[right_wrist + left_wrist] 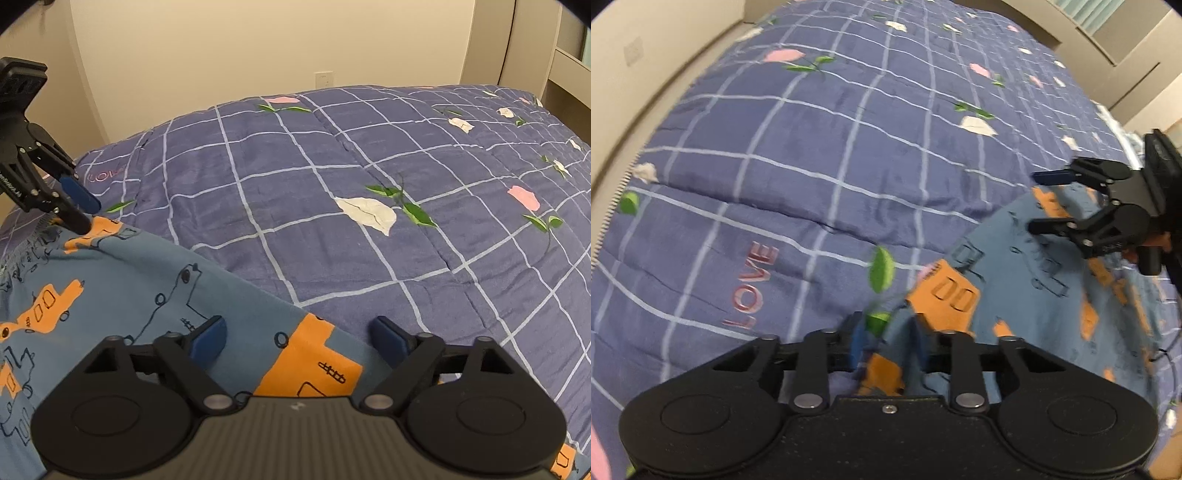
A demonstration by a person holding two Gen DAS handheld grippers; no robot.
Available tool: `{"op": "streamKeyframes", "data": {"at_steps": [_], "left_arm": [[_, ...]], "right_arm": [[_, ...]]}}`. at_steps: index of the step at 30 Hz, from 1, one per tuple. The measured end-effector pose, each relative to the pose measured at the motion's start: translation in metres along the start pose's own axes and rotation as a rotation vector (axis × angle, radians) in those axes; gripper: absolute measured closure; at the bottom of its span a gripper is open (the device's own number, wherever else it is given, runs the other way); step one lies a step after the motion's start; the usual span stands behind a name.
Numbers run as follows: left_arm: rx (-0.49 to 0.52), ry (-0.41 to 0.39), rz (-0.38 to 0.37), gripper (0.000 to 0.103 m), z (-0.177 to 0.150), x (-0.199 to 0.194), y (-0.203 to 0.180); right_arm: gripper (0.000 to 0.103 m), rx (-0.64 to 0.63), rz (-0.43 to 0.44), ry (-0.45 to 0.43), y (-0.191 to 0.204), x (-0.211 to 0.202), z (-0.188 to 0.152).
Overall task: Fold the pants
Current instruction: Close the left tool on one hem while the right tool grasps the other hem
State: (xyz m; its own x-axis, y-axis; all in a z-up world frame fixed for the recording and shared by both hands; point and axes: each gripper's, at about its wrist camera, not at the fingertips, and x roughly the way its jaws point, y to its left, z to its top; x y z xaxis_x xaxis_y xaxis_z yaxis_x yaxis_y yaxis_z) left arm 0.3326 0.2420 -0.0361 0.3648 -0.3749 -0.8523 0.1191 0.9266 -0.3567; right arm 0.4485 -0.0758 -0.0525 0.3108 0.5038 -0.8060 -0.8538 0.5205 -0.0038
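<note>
Blue pants [1015,280] with orange vehicle prints lie flat on a purple checked quilt [812,147]. At their near-left corner, my left gripper [886,339] has its jaws drawn narrow and pinches a bunched-up fold of the cloth. The right wrist view shows the same left gripper [83,212] gripping the waistband corner of the pants [129,280]. My right gripper [301,332] stands wide open over the pants' edge, its blue pads [210,339] either side of the cloth and not pressing it. From the left wrist view, the right gripper [1043,201] hovers over the far corner.
The quilt [369,258] with flower prints covers the whole bed and stretches far beyond the pants. A beige wall with a socket [324,78] stands behind the bed. Shelving [569,66] is at the far right. The bed's zipped edge [613,206] runs along the left.
</note>
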Motion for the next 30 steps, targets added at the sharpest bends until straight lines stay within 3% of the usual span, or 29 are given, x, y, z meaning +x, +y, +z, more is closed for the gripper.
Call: {"op": "streamKeyframes", "data": {"at_steps": [3,5,6,7,9,13,20,25,30], "left_arm": [[0.055,0.005,0.003,0.076,-0.005,0.001,-0.010],[0.075,-0.006,0.018,0.098,-0.006,0.000,-0.015],[0.073,-0.018,0.020,0.102,-0.006,-0.002,-0.015],[0.070,-0.039,0.028,0.102,-0.008,-0.003,-0.017],[0.088,-0.079,0.061,0.102,-0.010,-0.009,-0.023],[0.135,-0.163,0.134,0.102,-0.012,-0.028,-0.035],[0.163,-0.300,0.224,0.103,-0.003,-0.051,-0.042],[0.078,-0.267,0.251,0.103,0.006,-0.028,-0.021],[0.041,-0.273,0.243,0.103,-0.001,-0.017,-0.013]], "right_arm": [[0.034,0.014,0.015,-0.003,0.001,-0.004,-0.002],[0.046,0.026,0.012,-0.007,-0.002,-0.008,-0.003],[0.057,0.038,0.009,-0.010,-0.004,-0.011,-0.004],[0.070,0.058,0.008,-0.014,-0.007,-0.013,-0.005],[0.082,0.068,0.003,-0.013,-0.008,-0.016,-0.006],[0.098,-0.010,-0.055,-0.003,0.010,-0.019,-0.002],[0.101,-0.052,-0.168,-0.064,0.023,-0.021,0.022],[0.101,-0.038,-0.196,-0.072,0.022,0.000,0.039],[0.101,-0.035,-0.212,-0.065,0.025,0.011,0.030]]}}
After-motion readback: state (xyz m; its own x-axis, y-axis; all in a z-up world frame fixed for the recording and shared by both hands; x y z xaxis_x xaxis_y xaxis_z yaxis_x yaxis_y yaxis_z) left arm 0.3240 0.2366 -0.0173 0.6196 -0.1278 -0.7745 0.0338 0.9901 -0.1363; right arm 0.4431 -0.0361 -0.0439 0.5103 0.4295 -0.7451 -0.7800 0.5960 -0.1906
